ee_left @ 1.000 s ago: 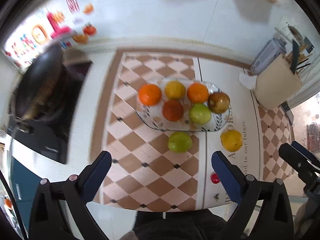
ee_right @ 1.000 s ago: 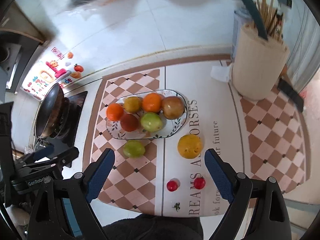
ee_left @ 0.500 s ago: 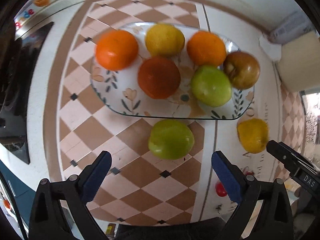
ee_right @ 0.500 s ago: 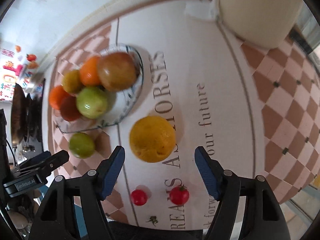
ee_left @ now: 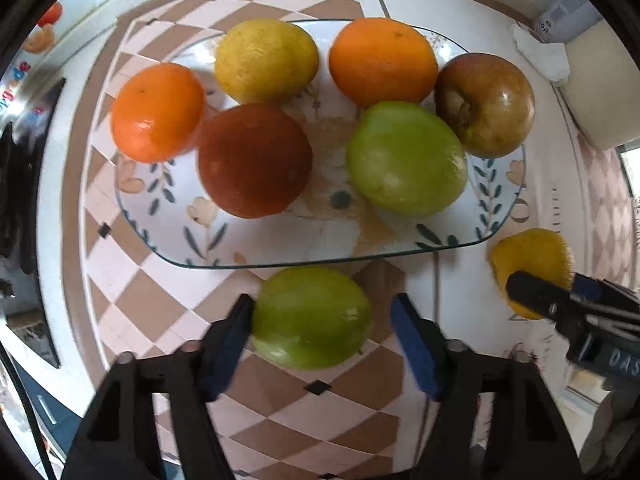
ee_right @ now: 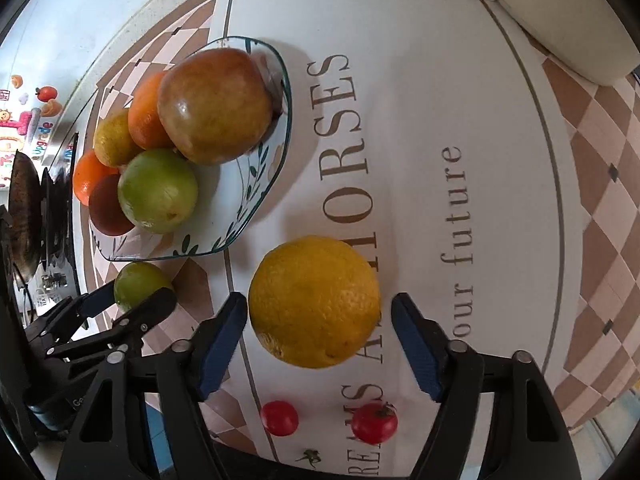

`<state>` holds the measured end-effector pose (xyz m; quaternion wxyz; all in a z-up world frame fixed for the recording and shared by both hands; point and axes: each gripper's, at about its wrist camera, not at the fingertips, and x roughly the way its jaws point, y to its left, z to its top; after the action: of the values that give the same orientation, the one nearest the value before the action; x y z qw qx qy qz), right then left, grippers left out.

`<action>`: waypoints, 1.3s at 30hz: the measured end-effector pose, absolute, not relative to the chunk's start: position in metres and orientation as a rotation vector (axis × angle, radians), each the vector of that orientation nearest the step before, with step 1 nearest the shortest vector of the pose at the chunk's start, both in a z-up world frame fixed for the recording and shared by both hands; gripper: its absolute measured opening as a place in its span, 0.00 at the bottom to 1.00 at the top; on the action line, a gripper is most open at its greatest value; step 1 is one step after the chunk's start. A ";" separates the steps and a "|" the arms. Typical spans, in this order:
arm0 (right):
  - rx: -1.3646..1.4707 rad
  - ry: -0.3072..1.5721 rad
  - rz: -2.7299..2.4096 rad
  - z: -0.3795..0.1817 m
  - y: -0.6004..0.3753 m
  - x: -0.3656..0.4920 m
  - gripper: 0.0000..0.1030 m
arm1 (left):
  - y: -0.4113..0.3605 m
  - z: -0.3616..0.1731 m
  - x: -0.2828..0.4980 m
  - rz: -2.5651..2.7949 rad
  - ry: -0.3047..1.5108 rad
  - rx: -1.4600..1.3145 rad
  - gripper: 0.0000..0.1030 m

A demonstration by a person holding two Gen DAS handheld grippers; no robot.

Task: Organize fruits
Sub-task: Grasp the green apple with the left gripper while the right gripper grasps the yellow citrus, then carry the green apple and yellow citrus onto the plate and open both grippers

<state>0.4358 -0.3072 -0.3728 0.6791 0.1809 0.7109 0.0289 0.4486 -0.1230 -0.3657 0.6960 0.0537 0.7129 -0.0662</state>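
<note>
A loose green apple [ee_left: 310,316] lies on the checked mat just in front of the glass plate [ee_left: 280,262]. My left gripper [ee_left: 324,320] straddles it with jaws closing; the left pad is at its skin and a gap remains at the right pad. A yellow orange [ee_right: 314,300] lies on the white part of the mat, between the closing jaws of my right gripper [ee_right: 318,316], with slim gaps on both sides. The plate [ee_right: 282,128] holds several fruits: oranges, a yellow citrus, a green apple [ee_left: 406,158] and a brownish apple [ee_right: 214,106].
Two cherry tomatoes [ee_right: 279,418] [ee_right: 374,422] lie near the mat's front edge below the right gripper. A beige container [ee_right: 560,20] and a crumpled tissue [ee_left: 540,52] stand at the back right. A dark pan on a stove [ee_right: 24,208] is at the far left.
Both grippers have come down close over the mat. The left jaws have narrowed around the loose green apple. The right jaws have narrowed around the yellow orange.
</note>
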 end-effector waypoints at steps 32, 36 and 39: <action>0.344 1.432 0.121 -0.320 -0.260 0.461 0.63 | -0.006 -0.295 0.483 -0.054 1.473 -0.189 0.57; 0.289 1.455 0.113 -0.332 -0.258 0.475 0.63 | -0.012 -0.317 0.509 -0.057 1.521 -0.167 0.57; 0.282 1.458 0.107 -0.338 -0.252 0.480 0.63 | -0.019 -0.336 0.521 -0.055 1.564 -0.175 0.57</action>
<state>0.4800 -0.2524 -0.3378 0.7354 0.1282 0.6636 0.0487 0.5208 -0.0193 -0.3355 0.7056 -0.0789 0.7038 -0.0248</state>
